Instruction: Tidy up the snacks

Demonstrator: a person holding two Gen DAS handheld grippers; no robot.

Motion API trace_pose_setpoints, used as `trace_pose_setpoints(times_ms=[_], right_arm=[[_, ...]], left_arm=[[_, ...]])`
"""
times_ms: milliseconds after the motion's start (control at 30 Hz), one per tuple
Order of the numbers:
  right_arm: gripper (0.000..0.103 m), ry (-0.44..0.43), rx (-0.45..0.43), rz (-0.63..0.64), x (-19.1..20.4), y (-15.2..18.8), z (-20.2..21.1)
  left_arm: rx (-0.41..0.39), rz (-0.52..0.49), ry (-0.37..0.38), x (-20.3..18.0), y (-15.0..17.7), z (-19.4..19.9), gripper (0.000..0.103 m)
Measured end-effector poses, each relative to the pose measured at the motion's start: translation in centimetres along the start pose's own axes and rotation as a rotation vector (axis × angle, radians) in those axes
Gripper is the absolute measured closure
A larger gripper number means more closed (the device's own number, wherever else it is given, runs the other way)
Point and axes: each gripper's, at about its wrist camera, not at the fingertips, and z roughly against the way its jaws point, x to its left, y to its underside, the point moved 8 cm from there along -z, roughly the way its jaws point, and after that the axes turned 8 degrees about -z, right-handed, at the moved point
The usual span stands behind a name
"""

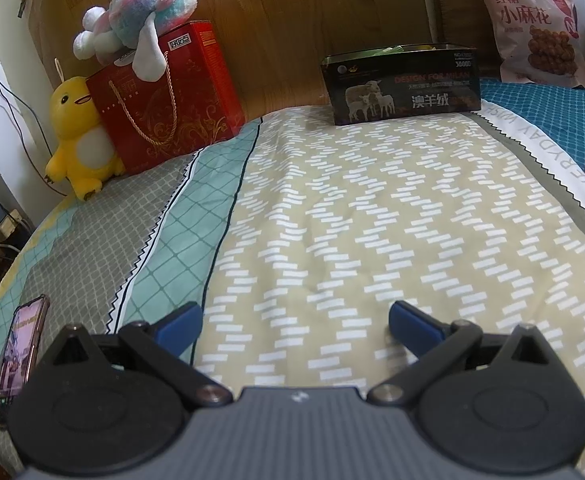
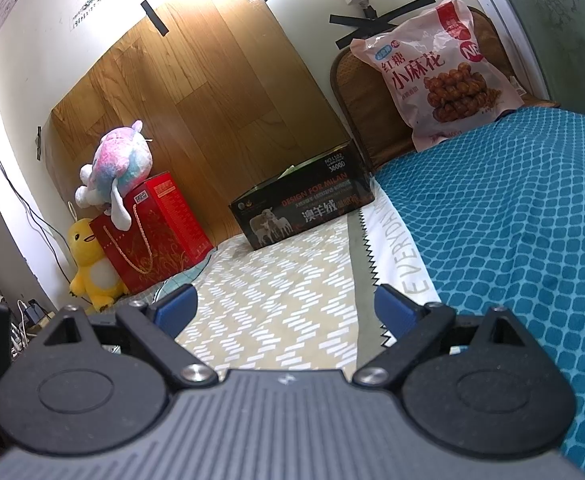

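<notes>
A bed [image 1: 332,208] fills both views, spread with a beige sheet of white dashes, a grey-and-mint patchwork strip at the left and a teal blanket [image 2: 512,220] at the right; a wood-grain board [image 2: 212,100] leans against the wall behind it. The dark open-topped box [image 1: 402,86] printed with sheep stands at the head of the bed on the beige sheet, with something pale green showing over its rim (too little shows to name it); the pink snack bag [image 2: 436,76] stands upright against a small wooden headboard, on the teal blanket, to the right of the box and apart from it. Further left a red gift bag [image 1: 164,96] carries a pastel plush [image 1: 144,20], with a yellow duck plush [image 1: 76,136] touching its side; a phone [image 1: 20,356] lies at the bed's left edge. The left gripper [image 1: 296,322] hovers over the beige sheet, jaws spread wide, holding nothing; the right gripper [image 2: 286,306] is likewise wide open and bare.
</notes>
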Motion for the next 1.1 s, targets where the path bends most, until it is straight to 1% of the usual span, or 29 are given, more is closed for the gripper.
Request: trace_pose_setpoints(times_ms=[867,1100], right_arm=[[0.006,0.002,0.018,-0.006,-0.10,0.22,-0.32],[0.006,0.003,0.023,-0.004,-0.13,0.28,-0.40]], left_arm=[[0.002,-0.005,0.003,-0.19,-0.04,0.08,0.000],[0.006,-0.007,0.016,-0.30,-0.08,0.01,0.000]])
